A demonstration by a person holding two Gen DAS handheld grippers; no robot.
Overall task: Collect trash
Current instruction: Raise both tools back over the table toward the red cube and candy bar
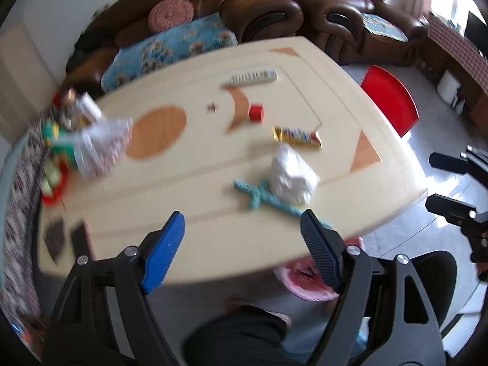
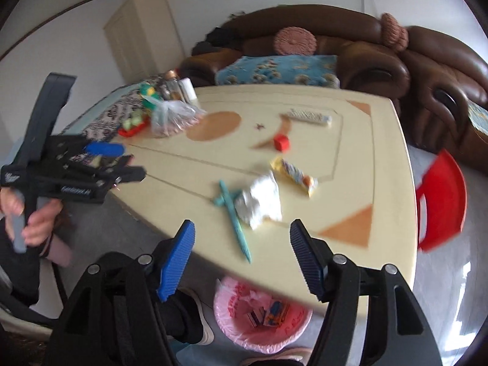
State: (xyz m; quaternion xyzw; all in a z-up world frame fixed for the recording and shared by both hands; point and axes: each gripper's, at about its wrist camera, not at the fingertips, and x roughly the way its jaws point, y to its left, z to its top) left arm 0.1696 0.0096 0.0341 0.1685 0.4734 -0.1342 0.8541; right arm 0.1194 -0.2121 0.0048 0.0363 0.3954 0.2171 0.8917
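Nearest: my right hand-held gripper [image 2: 241, 256], jaws apart, nothing between them; my left hand-held gripper [image 1: 242, 244] likewise spread and empty. Below the surface [image 2: 350, 158] edge: pink-lined bin [image 2: 262, 320], some trash already inside. Just ahead of both: crumpled white tissue [image 2: 260, 202], touching a teal twisted strip [image 2: 235, 216] whose long axis runs toward me. Beyond: snack wrapper [image 2: 294, 174], lying crosswise. Right looks nearer, I judge.
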